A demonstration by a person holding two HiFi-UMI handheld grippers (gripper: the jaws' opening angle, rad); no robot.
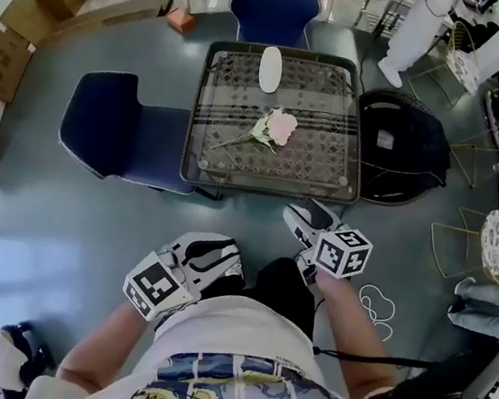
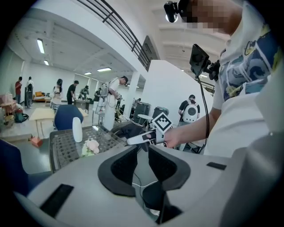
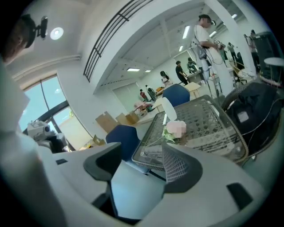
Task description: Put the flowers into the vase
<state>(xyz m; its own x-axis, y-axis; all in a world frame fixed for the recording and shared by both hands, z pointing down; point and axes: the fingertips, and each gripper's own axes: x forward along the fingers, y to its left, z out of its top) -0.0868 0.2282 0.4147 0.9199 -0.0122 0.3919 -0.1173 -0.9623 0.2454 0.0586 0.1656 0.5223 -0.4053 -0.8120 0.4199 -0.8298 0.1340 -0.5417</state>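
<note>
A pink flower (image 1: 277, 127) lies flat mid-surface (image 1: 234, 180), the white vase (image 1: 270, 69) upright at the far edge, while the left claw (image 1: 209, 255) and right claw (image 1: 307, 221), both parted and empty, hover short of the near edge, seemingly readying a pickup.

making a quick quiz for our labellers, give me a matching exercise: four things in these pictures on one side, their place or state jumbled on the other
Things:
1 vase
2 flower
3 right gripper
4 cardboard boxes

Places or states:
a lying in the middle of the table
b on the floor, far left in the head view
c upright at the table's far edge
d fingers apart, nothing between them

Pairs: 1-c, 2-a, 3-d, 4-b
</note>
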